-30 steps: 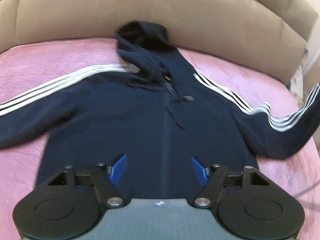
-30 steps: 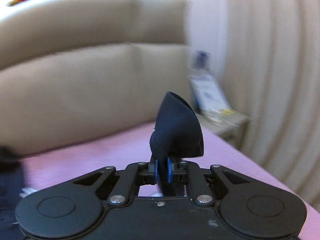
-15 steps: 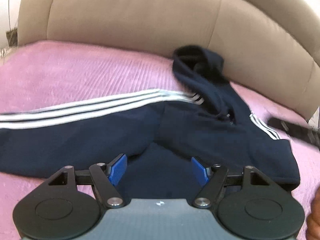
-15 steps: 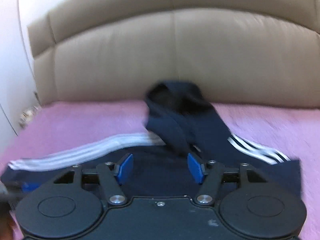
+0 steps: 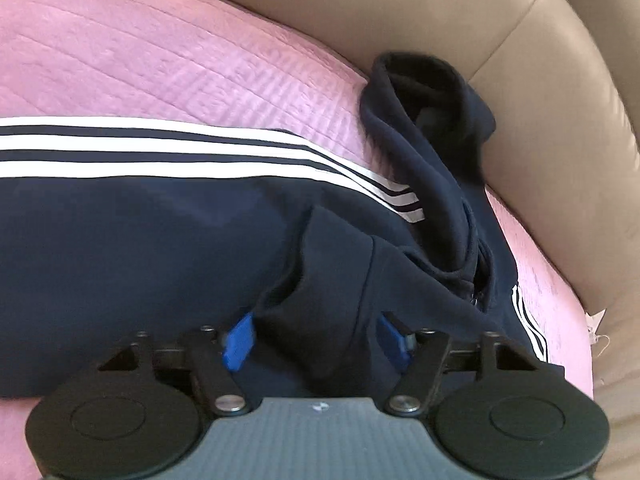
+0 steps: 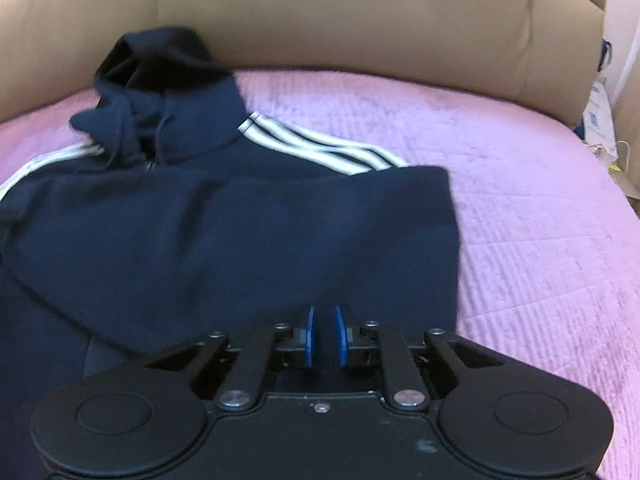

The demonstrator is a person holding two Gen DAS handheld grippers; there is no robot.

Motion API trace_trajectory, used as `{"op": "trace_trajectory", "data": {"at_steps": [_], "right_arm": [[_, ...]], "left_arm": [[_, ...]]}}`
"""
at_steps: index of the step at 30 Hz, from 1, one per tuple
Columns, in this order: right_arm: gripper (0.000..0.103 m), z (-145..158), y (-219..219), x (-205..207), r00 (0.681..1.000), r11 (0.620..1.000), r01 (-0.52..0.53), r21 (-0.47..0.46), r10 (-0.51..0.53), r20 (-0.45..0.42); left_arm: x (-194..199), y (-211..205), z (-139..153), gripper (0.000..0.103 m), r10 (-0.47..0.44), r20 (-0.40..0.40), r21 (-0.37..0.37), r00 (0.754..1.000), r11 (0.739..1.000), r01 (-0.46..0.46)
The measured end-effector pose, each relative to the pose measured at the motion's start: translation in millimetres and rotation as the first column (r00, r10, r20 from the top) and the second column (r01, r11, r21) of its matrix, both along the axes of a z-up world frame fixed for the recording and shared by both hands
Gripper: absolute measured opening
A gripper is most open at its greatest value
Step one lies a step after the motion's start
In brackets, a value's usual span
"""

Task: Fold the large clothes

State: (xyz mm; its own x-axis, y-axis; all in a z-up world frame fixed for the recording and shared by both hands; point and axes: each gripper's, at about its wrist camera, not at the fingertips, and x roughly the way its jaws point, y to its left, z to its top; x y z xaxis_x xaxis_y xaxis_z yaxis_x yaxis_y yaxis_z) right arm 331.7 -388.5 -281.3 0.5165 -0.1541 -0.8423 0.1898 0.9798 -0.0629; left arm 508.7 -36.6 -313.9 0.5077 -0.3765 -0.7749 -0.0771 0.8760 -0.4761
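Pink quilted bedspread (image 6: 520,184) under a tan headboard (image 5: 500,20) carries the navy hoodie (image 6: 208,232), spread flat so its sides can fold inward. One sleeve already lies across the chest, its cuff (image 5: 316,292) between my left gripper's (image 5: 316,338) wide-open jaws. My right gripper (image 6: 323,336) hangs over the hem, jaws nearly closed on nothing

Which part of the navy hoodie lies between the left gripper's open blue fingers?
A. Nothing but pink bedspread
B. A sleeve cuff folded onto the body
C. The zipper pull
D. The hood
B: in the left wrist view the ribbed sleeve cuff of the hoodie sits between the left gripper fingers.
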Motion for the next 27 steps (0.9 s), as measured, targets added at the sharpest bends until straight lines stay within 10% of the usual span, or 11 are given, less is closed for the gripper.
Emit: {"op": "trace_trajectory", "data": {"at_steps": [2,9,16,21,27], "right_arm": [[0.016,-8.8,9.0,-3.3,1.0,1.0,-0.024,-0.018,0.024,-0.012],[0.017,11.9,19.7,0.9,0.997,0.999,-0.048,-0.003,0.048,0.061],[0.03,-21.2,39.0,27.6,0.99,0.996,-0.082,0.043,0.086,-0.11],[0.031,8.5,39.9,22.5,0.998,0.994,-0.067,0.084,0.068,-0.003],[0.032,-24.6,54.2,35.5,0.989,0.999,-0.038,0.028,0.042,-0.142]], "left_arm": [[7.4,-12.6,1.9,0.011,-0.029,0.011,0.089,1.0,0.996,0.027],[-31.5,-4.3,71.5,0.011,-0.07,0.247,0.087,0.966,0.995,0.05],[-31.1,3.9,21.6,0.028,-0.067,0.039,0.29,0.997,0.956,0.053],[-60.2,10.0,51.4,0.053,-0.033,0.225,0.164,0.974,0.986,-0.005],[-30.5,-16.2,0.3,0.039,-0.123,0.077,0.289,0.99,0.953,0.096]]}}
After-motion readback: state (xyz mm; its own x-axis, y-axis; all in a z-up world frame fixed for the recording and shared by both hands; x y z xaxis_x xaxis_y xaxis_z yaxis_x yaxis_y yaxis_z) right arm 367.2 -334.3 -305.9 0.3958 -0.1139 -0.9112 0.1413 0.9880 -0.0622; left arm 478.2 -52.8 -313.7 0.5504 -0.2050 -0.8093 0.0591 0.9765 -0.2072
